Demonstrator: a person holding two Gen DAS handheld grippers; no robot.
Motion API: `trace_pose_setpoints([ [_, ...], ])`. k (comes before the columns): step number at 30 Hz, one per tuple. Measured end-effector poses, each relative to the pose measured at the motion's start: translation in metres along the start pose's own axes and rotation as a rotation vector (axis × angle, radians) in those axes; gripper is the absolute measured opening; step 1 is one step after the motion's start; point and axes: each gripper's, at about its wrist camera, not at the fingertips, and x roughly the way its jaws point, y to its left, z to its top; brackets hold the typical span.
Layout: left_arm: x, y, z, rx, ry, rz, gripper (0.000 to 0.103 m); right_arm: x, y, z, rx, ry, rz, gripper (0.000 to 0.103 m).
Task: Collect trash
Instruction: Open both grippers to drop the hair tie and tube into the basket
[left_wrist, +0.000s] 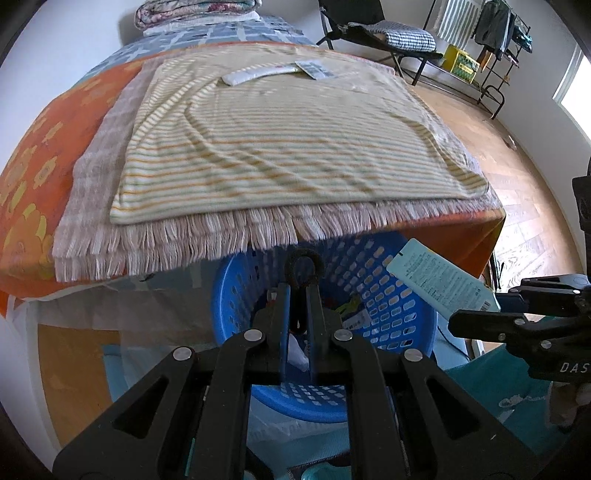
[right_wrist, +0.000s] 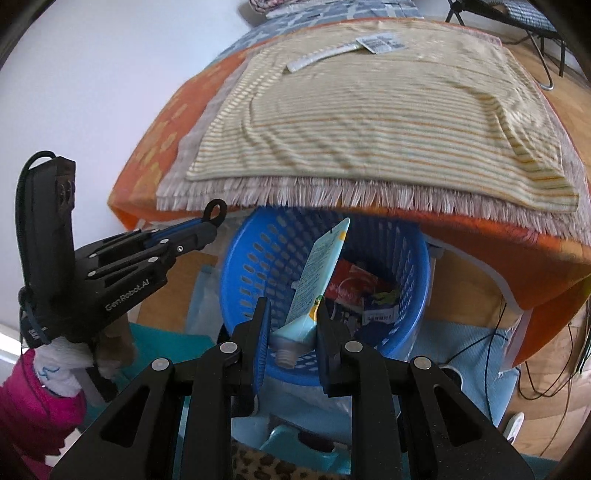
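- Right gripper (right_wrist: 291, 325): fingers clamp 1 pale-blue squeezable plastic tube (right_wrist: 318, 273) above the blue perforated plastic basket (right_wrist: 258, 266).
- Left gripper (left_wrist: 302, 295): fingers pinch 1 small black loop (left_wrist: 303, 263).
- Risk: tube tilts; an off-centre release could drop it outside the rim.

Bright daylight from a window (left_wrist: 570, 83) at right; fisheye-bent edges, dark corners, slight blur

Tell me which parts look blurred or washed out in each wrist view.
Left wrist view: striped towel motion-smeared, window blown out, left claw sharp. Right wrist view: the towel is smeared too, while the tube in the right claw reads crisp over the shaded blue basket.
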Motion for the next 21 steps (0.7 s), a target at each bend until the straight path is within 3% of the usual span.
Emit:
trace_pose_setpoints([
  [17,0.023,-0.007,-0.012,0.028,0.064,0.022,0.006,0.018,-0.011,-0.001,0.018,0.032,-0.051,0.021],
  [18,0.023,-0.008,-0.012,0.029,0.066,0.025,0.007,0.019,-0.012,0.0,0.018,0.033,-0.051,0.021],
  [21,0.023,-0.008,-0.012,0.031,0.064,0.029,0.023,0.02,-0.013,0.0,0.018,0.033,-0.059,0.021],
])
